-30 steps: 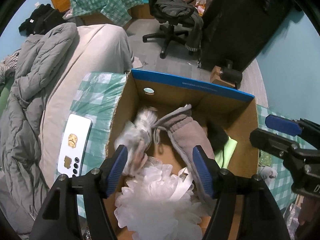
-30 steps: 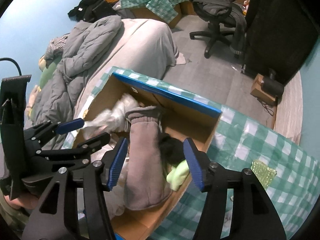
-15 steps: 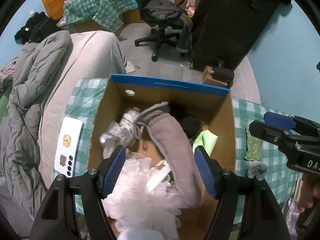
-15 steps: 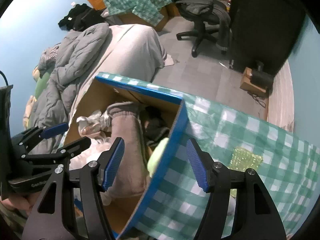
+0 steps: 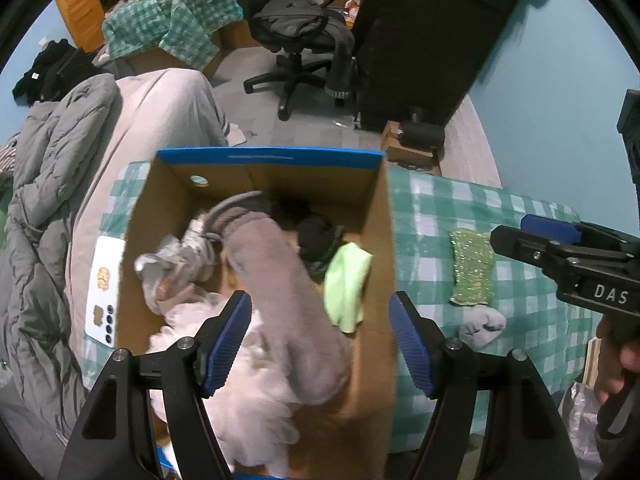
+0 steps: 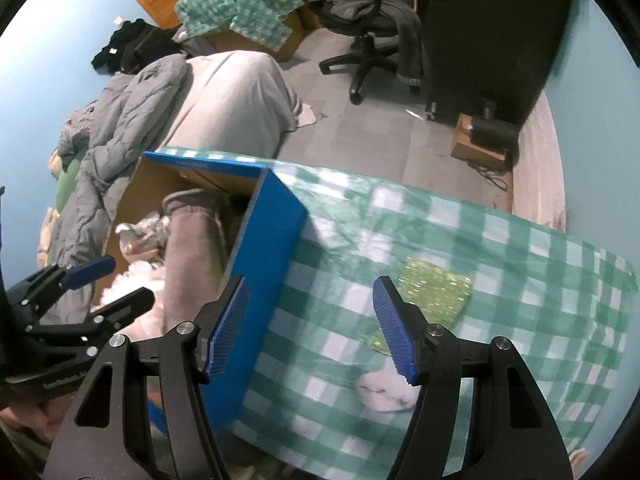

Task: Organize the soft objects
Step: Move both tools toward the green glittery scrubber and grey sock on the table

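Observation:
A blue-edged cardboard box (image 5: pixel 264 158) sits on the green checked tablecloth (image 5: pixel 424 208). It holds a long grey-pink sock (image 5: pixel 280 280), a white mesh pouf (image 5: pixel 224 360), a lime cloth (image 5: pixel 346 280), a black item (image 5: pixel 316 232) and a pale bundle (image 5: pixel 172 264). My left gripper (image 5: pixel 320 340) is open and empty above the box's near end. My right gripper (image 6: pixel 310 328) is open and empty over the cloth, right of the box (image 6: pixel 268 232). A glittery green sponge (image 6: pixel 436 292) and a small grey-white soft item (image 6: pixel 384 392) lie on the cloth near its right finger.
A white phone (image 5: pixel 102 284) lies left of the box. A bed with a grey duvet (image 5: pixel 44 184) is to the left. An office chair (image 5: pixel 304 44), a dark cabinet (image 5: pixel 432 40) and a small box with a black object (image 5: pixel 416 140) stand beyond the table.
Both grippers have drawn back and shifted right. The right gripper has left the box and now hovers over the tablecloth near the green sponge. Both stay open.

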The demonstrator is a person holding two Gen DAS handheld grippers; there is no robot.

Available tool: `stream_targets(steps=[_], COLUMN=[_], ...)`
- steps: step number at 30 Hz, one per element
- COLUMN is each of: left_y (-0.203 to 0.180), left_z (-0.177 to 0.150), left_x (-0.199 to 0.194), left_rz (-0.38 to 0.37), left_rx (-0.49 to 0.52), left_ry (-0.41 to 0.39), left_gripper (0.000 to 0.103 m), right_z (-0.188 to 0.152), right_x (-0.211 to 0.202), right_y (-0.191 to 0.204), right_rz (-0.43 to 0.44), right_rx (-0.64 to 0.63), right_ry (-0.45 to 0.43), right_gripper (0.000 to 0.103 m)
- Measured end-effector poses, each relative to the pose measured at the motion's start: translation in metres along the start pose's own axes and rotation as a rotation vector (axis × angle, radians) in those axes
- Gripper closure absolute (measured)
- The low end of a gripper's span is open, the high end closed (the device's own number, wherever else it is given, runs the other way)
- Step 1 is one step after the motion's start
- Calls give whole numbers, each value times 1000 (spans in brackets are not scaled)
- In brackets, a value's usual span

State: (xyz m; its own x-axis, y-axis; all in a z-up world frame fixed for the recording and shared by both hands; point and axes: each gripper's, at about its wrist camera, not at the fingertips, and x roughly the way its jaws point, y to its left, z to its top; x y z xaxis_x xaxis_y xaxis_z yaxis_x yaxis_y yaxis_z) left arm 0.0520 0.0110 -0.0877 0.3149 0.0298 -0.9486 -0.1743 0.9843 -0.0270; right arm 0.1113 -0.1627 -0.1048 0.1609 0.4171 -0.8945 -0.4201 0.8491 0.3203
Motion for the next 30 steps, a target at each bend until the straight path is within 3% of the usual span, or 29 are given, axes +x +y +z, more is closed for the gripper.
stream_targets(steps=[16,30], left_y=[-77,-131], left_z=[-5,-17], left_x=[5,46], left_rz=[4,17], left_rx=[59,130], left_ry=[4,71], left_gripper=[30,30], right_z=[-26,-35], right_x=[3,17], right_y=[-59,-92], right_rz=[-38,-51], right_rx=[1,-11], right_ry=[65,119], right_gripper=[37,36])
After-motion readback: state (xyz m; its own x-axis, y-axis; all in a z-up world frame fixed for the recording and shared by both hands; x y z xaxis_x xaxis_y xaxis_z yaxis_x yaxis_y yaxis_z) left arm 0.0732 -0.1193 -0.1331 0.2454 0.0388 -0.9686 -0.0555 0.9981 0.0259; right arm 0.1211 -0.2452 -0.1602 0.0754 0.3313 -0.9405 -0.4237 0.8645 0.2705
